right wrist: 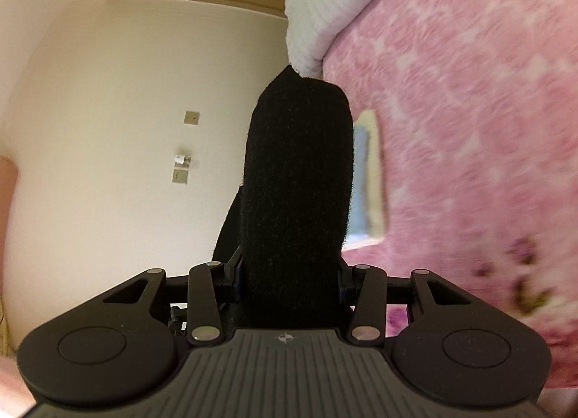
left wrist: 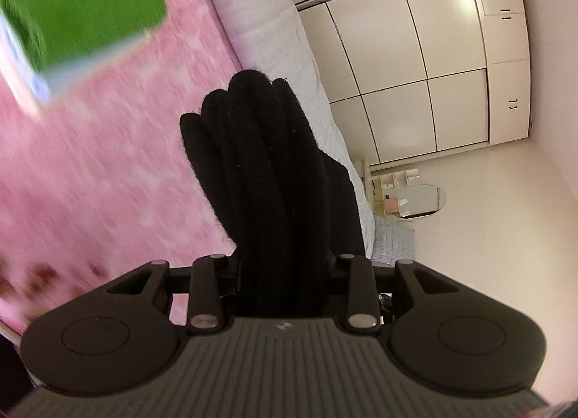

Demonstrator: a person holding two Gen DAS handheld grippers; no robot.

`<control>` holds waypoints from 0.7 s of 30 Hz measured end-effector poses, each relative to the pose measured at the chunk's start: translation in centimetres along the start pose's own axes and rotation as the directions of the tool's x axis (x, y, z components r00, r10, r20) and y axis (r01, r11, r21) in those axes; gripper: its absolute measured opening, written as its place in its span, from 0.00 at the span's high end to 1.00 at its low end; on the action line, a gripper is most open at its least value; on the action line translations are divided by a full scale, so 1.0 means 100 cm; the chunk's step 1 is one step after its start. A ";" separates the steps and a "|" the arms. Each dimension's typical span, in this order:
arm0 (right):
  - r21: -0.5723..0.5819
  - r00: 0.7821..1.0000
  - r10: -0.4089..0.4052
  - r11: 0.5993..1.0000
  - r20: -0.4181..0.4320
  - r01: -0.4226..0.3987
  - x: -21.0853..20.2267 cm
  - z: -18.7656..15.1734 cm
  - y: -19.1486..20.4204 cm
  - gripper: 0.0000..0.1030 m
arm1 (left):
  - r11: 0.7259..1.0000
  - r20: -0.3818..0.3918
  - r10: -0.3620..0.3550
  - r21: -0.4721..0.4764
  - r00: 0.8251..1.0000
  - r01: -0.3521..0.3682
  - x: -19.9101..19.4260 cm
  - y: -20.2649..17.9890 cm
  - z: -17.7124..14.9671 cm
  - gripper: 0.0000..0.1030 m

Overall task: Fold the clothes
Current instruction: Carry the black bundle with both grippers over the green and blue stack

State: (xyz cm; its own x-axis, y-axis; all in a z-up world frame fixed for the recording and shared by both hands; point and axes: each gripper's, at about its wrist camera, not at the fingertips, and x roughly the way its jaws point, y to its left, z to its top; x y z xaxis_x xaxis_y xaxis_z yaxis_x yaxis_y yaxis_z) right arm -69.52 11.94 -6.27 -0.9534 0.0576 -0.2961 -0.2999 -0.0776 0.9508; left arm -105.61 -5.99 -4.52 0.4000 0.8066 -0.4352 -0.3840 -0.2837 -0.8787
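A black knitted garment (left wrist: 267, 165) is bunched in thick folds between the jaws of my left gripper (left wrist: 283, 208), which is shut on it; the cloth hides the fingers. In the right wrist view the same black garment (right wrist: 298, 179) wraps over my right gripper (right wrist: 294, 223), also shut on it with its fingers covered. Both grippers hold the fabric up above the pink bedspread (left wrist: 108, 165). A folded green garment (left wrist: 83, 2) lies on the bed at the upper left, blurred.
A white quilt (left wrist: 274, 38) runs along the far side of the bed, white quilt (right wrist: 325, 2). A blurred pale blue and cream folded item (right wrist: 366, 179) lies on the pink bedspread (right wrist: 469, 129). White wardrobe doors (left wrist: 415, 67) and an oval mirror (left wrist: 419, 201) stand beyond.
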 end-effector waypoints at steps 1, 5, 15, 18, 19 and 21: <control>0.006 1.000 0.000 1.000 0.007 0.000 0.021 -0.006 0.008 0.57 | 1.000 -0.006 0.003 0.007 1.000 -0.003 -0.012 0.006 0.024 0.71; 0.021 0.999 0.019 1.000 0.040 -0.020 0.103 -0.019 0.038 0.57 | 0.999 -0.024 0.017 0.046 1.000 -0.016 -0.050 0.027 0.109 0.71; 0.082 1.000 -0.012 0.997 0.013 0.011 0.245 -0.023 0.053 0.57 | 0.997 -0.059 0.079 0.026 0.995 -0.078 -0.090 0.089 0.222 0.71; 0.093 1.000 -0.028 0.995 0.004 0.027 0.275 -0.014 0.043 0.57 | 0.996 -0.069 0.087 0.022 0.994 -0.085 -0.079 0.112 0.249 0.71; 0.099 0.999 -0.032 0.995 0.005 0.031 0.284 -0.010 0.039 0.57 | 0.996 -0.073 0.089 0.021 0.993 -0.088 -0.075 0.120 0.258 0.71; 0.110 0.999 -0.041 0.993 0.018 0.039 0.299 -0.001 0.030 0.57 | 0.996 -0.083 0.086 0.025 0.993 -0.084 -0.064 0.134 0.277 0.71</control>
State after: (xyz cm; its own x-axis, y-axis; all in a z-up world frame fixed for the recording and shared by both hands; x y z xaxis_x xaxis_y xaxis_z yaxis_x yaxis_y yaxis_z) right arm -98.96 13.34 -12.27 -0.9396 0.0785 -0.3331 -0.3313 0.0352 0.9429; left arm -136.34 -0.60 -8.12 0.4334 0.7335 -0.5236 -0.4366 -0.3374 -0.8340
